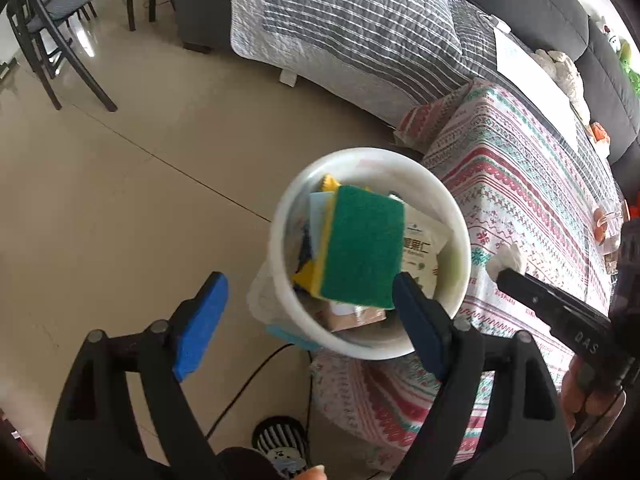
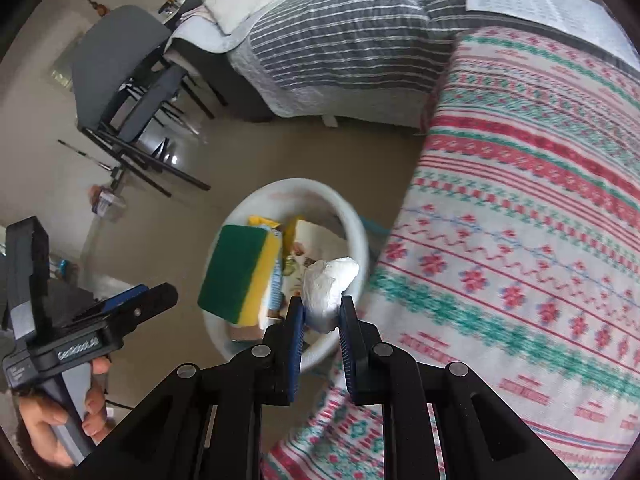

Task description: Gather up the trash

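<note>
A white round bin [image 1: 456, 248] stands on the floor beside the table; it also shows in the right wrist view [image 2: 352, 216]. It holds a green and yellow sponge [image 1: 362, 246], also in the right wrist view [image 2: 236, 272], plus a white snack packet [image 1: 420, 252] and other wrappers. My left gripper [image 1: 308, 312] is open and empty, its jaws wide apart just above the bin; the sponge is free of them. My right gripper [image 2: 320, 312] is shut on a crumpled white tissue [image 2: 326, 288] at the bin's rim, by the table edge; the tissue also shows in the left wrist view [image 1: 508, 260].
The table with a red and green patterned cloth [image 2: 520, 240] fills the right side. A grey striped sofa [image 1: 352, 36] stands behind. Dark chairs [image 2: 120, 92] stand on the tiled floor to the left. A black cable [image 1: 248, 384] runs over the floor under the bin.
</note>
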`<action>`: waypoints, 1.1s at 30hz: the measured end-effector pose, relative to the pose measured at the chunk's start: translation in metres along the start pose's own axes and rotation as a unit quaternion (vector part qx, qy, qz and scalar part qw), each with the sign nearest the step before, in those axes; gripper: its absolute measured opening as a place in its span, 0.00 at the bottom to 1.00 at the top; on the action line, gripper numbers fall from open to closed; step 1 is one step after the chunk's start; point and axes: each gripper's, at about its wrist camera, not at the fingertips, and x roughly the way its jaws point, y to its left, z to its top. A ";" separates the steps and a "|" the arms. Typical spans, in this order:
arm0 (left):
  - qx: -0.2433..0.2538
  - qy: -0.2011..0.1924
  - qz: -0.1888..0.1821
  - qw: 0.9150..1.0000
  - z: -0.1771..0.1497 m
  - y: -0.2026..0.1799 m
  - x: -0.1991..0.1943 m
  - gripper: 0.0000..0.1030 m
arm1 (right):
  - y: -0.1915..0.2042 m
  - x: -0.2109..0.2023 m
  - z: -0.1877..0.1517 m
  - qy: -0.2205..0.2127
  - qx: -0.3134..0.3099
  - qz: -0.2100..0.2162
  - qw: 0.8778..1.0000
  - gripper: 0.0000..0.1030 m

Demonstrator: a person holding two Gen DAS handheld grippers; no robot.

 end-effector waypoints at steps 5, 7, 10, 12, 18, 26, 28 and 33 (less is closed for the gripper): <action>0.009 -0.009 0.041 0.999 -0.005 0.004 -0.004 0.98 | 0.004 0.013 0.004 -0.003 0.004 0.019 1.000 0.23; 0.007 -0.007 0.045 0.999 -0.007 0.005 -0.006 0.98 | 0.002 0.012 0.005 -0.008 0.013 0.029 0.999 0.49; 0.004 -0.013 0.035 0.999 -0.009 0.002 -0.014 0.98 | 0.000 -0.002 0.005 -0.031 0.020 0.034 0.999 0.61; 0.008 -0.023 0.030 0.999 -0.012 -0.002 -0.021 0.99 | 0.001 -0.013 0.003 -0.041 0.013 0.026 0.999 0.62; 0.050 -0.037 0.013 0.998 -0.030 -0.030 -0.034 0.99 | -0.007 -0.068 -0.015 -0.069 0.011 -0.037 0.997 0.67; 0.130 -0.086 -0.015 0.988 -0.066 -0.072 -0.074 0.99 | -0.015 -0.160 -0.073 -0.105 -0.030 -0.138 0.984 0.74; 0.142 -0.091 -0.024 0.985 -0.078 -0.081 -0.082 0.99 | -0.018 -0.177 -0.088 -0.112 -0.031 -0.147 0.982 0.80; 0.162 -0.105 -0.034 0.981 -0.113 -0.100 -0.102 0.99 | -0.023 -0.226 -0.136 -0.160 -0.024 -0.186 0.969 0.83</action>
